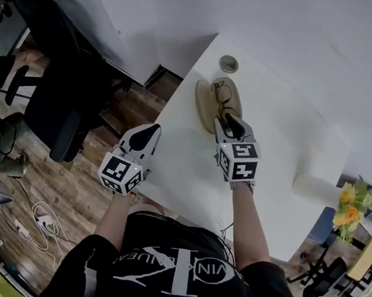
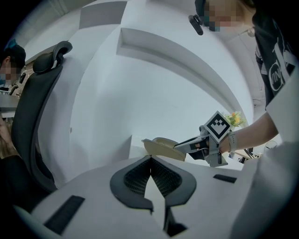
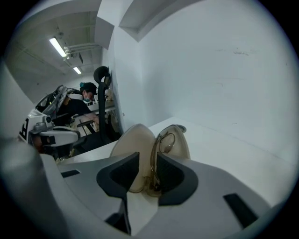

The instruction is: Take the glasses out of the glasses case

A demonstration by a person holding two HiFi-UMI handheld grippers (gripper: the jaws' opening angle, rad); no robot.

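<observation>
Straddling the thin wire-framed glasses (image 3: 161, 144) in the open tan case (image 1: 205, 103), upper centre, the right gripper (image 1: 229, 121) is holding its jaws parted, likely for pinching. The left gripper (image 1: 143, 135) is hovering aside, jaws clenched empty.

The glasses (image 1: 223, 93) lie in the glasses case (image 1: 204, 103) on the desk (image 1: 287, 151). My right hand-held gripper (image 1: 230, 122) is at its near end, my left hand-held gripper (image 1: 151, 131) further left.

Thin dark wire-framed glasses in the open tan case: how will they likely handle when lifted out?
The thin dark wire-framed glasses look light and probably bend easily, so the right gripper, jaws apart around them, should close gently. The open tan case looks light too and may drag along; nothing holds it.
</observation>
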